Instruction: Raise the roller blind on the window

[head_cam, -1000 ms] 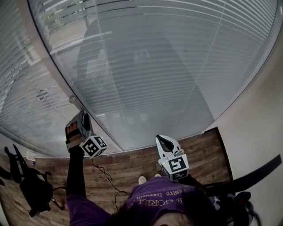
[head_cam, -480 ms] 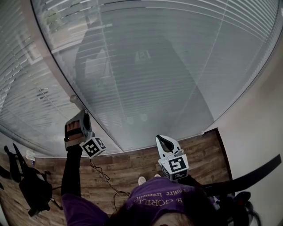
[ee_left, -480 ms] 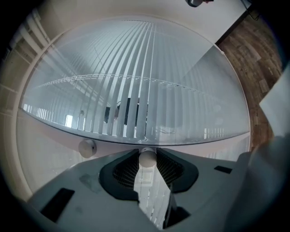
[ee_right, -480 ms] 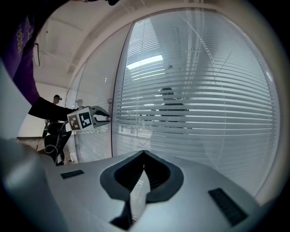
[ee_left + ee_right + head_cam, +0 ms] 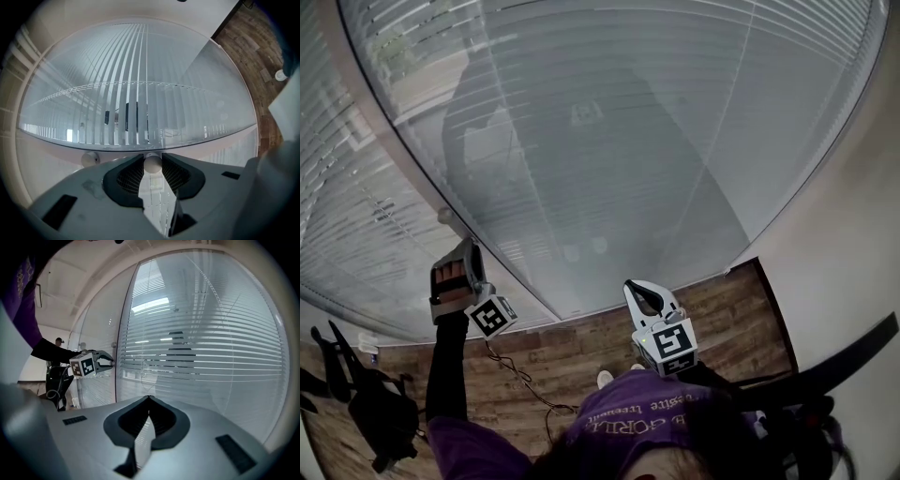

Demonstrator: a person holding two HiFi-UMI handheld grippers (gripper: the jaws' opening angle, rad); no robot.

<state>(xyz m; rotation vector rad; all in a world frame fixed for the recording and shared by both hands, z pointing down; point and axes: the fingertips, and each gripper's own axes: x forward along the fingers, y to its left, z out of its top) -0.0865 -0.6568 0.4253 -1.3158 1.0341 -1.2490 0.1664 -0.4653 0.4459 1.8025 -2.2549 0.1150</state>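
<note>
The blind point(image 5: 609, 141) hung fully down over the window, its horizontal slats covering the pane almost to the wood floor point(image 5: 581, 342). The left hand-held gripper point(image 5: 467, 248) was raised at the blind's left edge, beside the pale window post point(image 5: 403, 159). The right hand-held gripper point(image 5: 643, 292) was held lower, near the person's chest, pointing at the blind's lower part without touching it.

The left gripper view showed what the head view could not. The left hand-held gripper point(image 5: 152, 158) had its jaws pinched on a small white knob point(image 5: 152, 165), with the slats point(image 5: 140, 108) just beyond. Whether that knob was a cord end or a wand tip could not be told.

In the right gripper view, the right hand-held gripper point(image 5: 149, 397) had its jaws together with nothing between them. The same view showed the left hand-held gripper point(image 5: 110, 363) from the side, up against the blind's point(image 5: 201, 357) edge.
</note>
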